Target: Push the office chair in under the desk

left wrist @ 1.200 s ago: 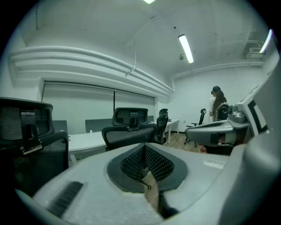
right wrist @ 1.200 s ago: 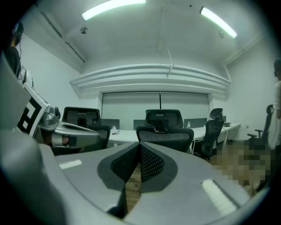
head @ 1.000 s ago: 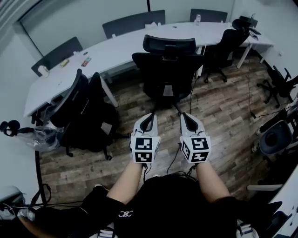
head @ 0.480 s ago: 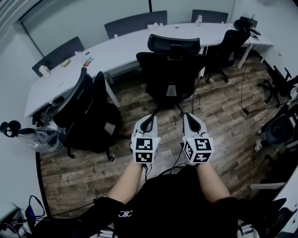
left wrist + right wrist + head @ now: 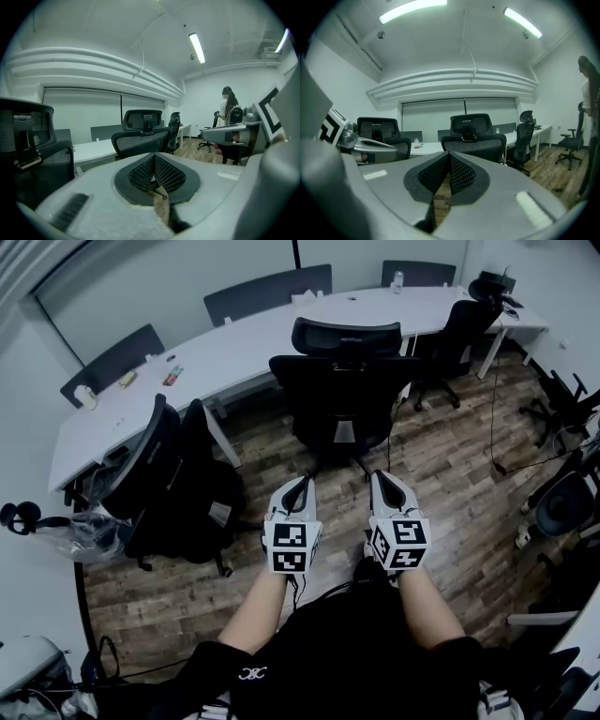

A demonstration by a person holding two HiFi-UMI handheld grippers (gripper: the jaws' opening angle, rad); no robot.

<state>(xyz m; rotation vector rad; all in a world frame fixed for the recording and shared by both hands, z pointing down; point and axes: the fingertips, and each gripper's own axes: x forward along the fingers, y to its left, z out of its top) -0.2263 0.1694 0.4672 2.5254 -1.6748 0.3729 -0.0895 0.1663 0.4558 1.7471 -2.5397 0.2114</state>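
We've got wood-plank floor [image 5: 450, 456] all around, white walls [image 5: 169, 277] ahead, strip lights [image 5: 412, 10] overhead, spare black chairs [image 5: 159, 474] left of the left hand-held gripper [image 5: 299, 484].

The left gripper [image 5: 153, 160] has its jaws pressed together, with nothing between them. Beyond it a black office chair [image 5: 140, 136] (mesh back, headrest) faces a white desk [image 5: 91, 151]. The right gripper [image 5: 232, 133] shows alongside.

The office chair [image 5: 342, 395] hides its seat behind its own backrest in the head view. The small items [image 5: 172, 377] on the desk [image 5: 253, 338] are too small to tell. The right gripper view's edge cuts off a person [image 5: 587, 93]
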